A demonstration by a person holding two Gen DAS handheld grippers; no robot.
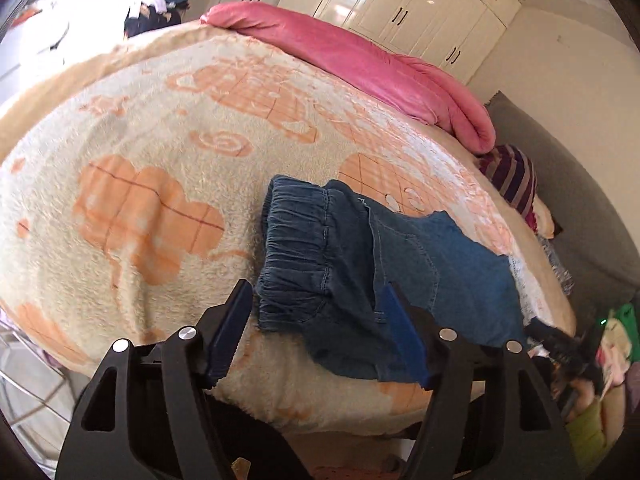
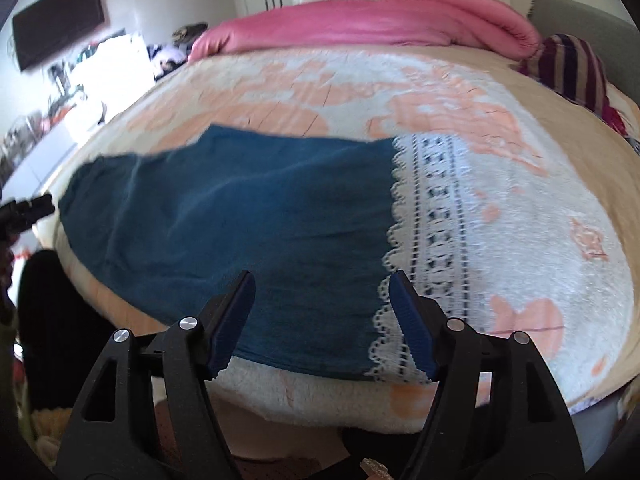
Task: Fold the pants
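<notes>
Pants (image 1: 360, 264): elastic waistband just ahead of your left tongs (image 1: 316, 300).
Lace hem (image 2: 424, 240): beside your right tongs (image 2: 322, 292).
Both tongs: spread wide, gripping nothing.

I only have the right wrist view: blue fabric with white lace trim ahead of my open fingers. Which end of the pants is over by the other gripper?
Observer: The elastic gathered waistband of the blue denim pants lies there, flat on the cream and orange fleece blanket.
Operator: Is the left gripper holding it?
Observer: No. The left gripper is open, its blue fingertips on either side of the waistband corner, nothing clamped.
Operator: Anything stacked on the waistband?
Observer: Nothing is on it. A stitched pocket seam shows just past the waistband, and the folded pink quilt lies far back on the bed.
</notes>
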